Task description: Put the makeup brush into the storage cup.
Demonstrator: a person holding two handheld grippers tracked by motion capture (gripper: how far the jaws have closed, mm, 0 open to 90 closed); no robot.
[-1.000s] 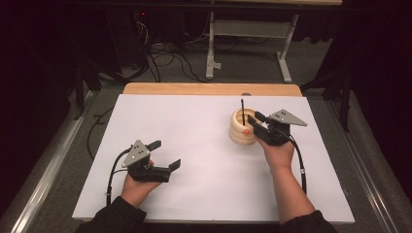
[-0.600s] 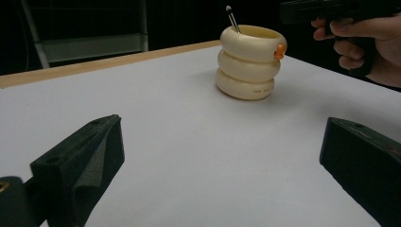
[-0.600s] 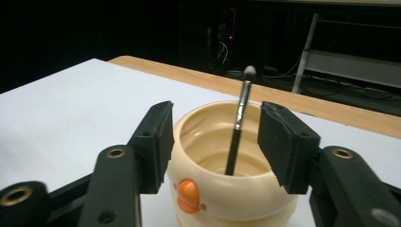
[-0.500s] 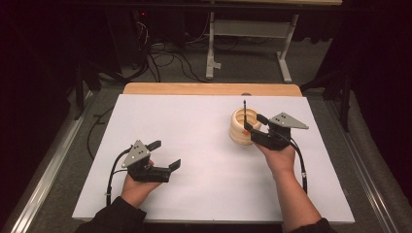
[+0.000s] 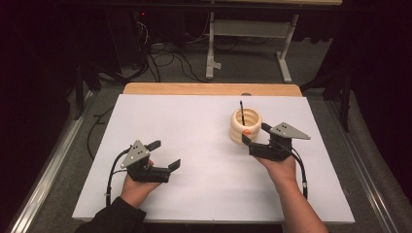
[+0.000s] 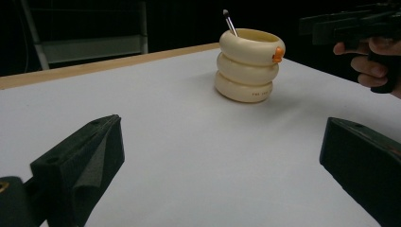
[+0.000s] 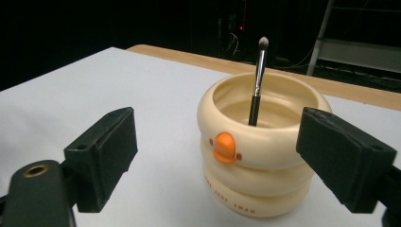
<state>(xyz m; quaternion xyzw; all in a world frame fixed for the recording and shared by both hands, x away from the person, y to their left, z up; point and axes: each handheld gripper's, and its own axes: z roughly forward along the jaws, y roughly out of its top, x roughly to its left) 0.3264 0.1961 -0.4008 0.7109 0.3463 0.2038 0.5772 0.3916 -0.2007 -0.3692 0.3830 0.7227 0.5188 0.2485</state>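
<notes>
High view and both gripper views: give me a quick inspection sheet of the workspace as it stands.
Surface: white sheet on a wooden tabletop, bare around the holder.
Job's things: cream ringed duck-face holder upright, makeup brush standing in it, bristles up.
Clutter: nothing seen.
Grippers: left gripper open, holding nothing, resting on the sheet; right gripper open, jaws beside the holder, not gripping it.
Cables: one trails from each gripper.
Surroundings: dark room, metal frame and floor wiring beyond.

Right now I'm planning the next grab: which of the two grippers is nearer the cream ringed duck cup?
The right gripper, open beside the cream ringed duck cup; the left gripper sits far off.
</notes>
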